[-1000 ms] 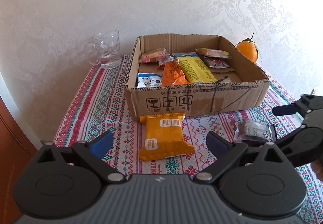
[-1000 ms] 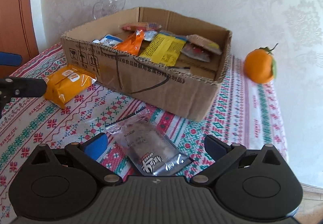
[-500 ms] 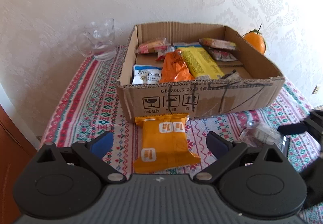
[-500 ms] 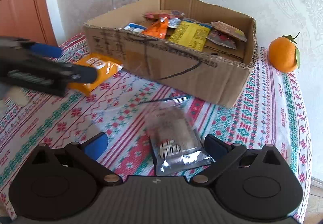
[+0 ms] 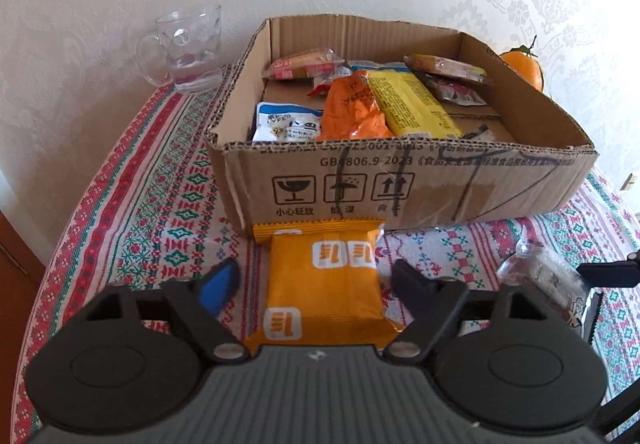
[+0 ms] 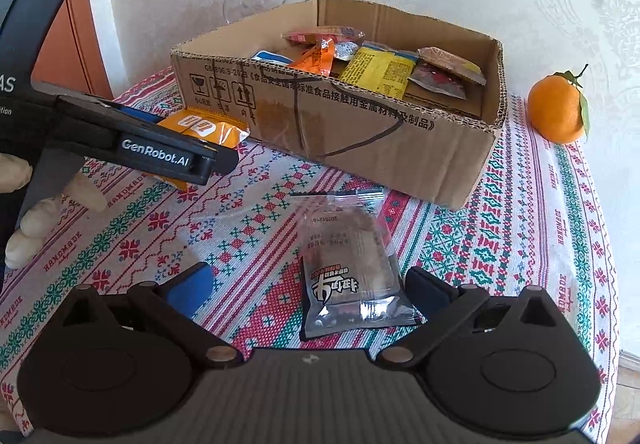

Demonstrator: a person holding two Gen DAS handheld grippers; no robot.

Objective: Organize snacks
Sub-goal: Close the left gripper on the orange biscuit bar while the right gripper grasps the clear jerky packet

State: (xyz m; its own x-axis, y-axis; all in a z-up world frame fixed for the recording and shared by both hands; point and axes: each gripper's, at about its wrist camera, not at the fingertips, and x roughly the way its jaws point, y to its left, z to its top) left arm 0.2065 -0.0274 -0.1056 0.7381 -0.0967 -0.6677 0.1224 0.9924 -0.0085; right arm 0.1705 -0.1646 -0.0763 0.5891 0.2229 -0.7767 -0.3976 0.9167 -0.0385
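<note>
Left wrist view: the left gripper (image 5: pixel 314 278) is sitting low over a table covered with a red, green and white patterned cloth (image 5: pixel 132 212). Its two fingers are spread wide, one on each side of an orange snack packet (image 5: pixel 324 284) that is lying flat on the cloth. Neither finger appears to be touching the packet. The packet's far edge is lying just at the front wall of an open cardboard box (image 5: pixel 400 184). Inside the box several snacks are lying loose: a white and blue packet (image 5: pixel 286 122), a crinkled orange bag (image 5: pixel 352 110), a long yellow packet (image 5: pixel 412 104) and a few red and brown wrappers at the back. A clear glass mug (image 5: pixel 188 48) is standing to the left of the box, and a mandarin orange (image 5: pixel 524 68) is peeking out behind the box's right corner. At the right edge a clear snack packet (image 5: pixel 540 276) is lying on the cloth.

Right wrist view: the right gripper (image 6: pixel 308 284) is hovering with its fingers spread wide around the near end of the clear snack packet (image 6: pixel 348 268), which is lying flat on the cloth in front of the box (image 6: pixel 360 128). The fingers are not pressing it. The left gripper (image 6: pixel 216 158) is reaching in from the left over the orange packet (image 6: pixel 208 128), held by a light-gloved hand (image 6: pixel 24 212). The mandarin (image 6: pixel 558 110) is sitting to the right of the box, apart from it.
</note>
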